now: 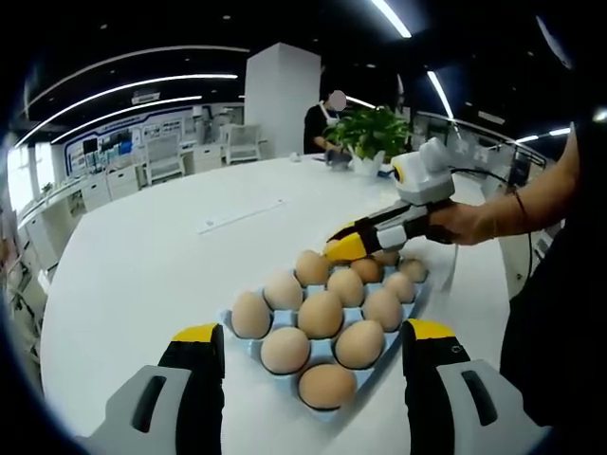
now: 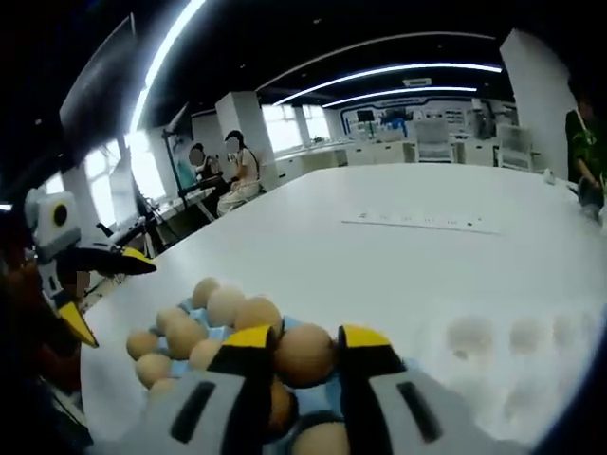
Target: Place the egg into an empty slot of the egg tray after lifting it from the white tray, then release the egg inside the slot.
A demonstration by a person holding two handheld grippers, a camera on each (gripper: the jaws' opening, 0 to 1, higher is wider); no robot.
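At lower centre of the right gripper view, the right gripper (image 2: 303, 358) has its yellow-tipped jaws closed on a brown egg (image 2: 303, 354), pads touching both sides. It sits over the light blue egg tray (image 2: 194, 313), among the other eggs (image 2: 228, 308) at lower left. The white tray (image 2: 512, 360) lies at lower right, blurred, with pale dimples. In the left gripper view the right gripper (image 1: 353, 245) reaches in from the right over the far end of the egg tray (image 1: 230, 330), held by a hand (image 1: 465, 223). Left gripper (image 1: 313, 343) is at bottom centre, jaws wide apart and empty, just before the tray's near edge on the white table (image 1: 142, 265).

Step looks like placing: egg at the tray, not yet released. Next calls for seating it in a free slot, then opening; which slot is free, can't tell.
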